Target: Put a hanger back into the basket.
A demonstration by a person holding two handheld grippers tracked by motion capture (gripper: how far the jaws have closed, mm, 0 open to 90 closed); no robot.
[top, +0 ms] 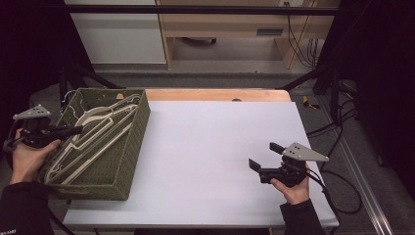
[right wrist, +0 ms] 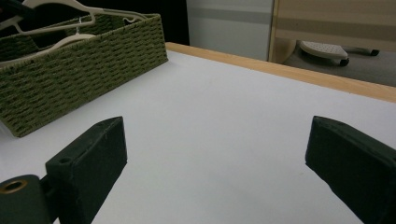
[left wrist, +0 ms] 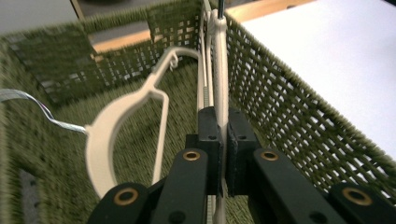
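Left gripper (left wrist: 223, 154) fingers clamped on cream hanger (left wrist: 219, 70) inside green basket (top: 129, 161); lifting clear likely next; right gripper (top: 266, 156) fingers wide open, empty, right of basket.

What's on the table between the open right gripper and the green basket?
Nothing: in the high view, bare white tabletop separates the right gripper from the basket.

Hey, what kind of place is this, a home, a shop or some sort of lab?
Most likely a lab or workshop set up for recordings. A white table stands inside a black frame, loose cables hang by plain wooden furniture behind, and a green woven basket of cream hangers is the only prop.
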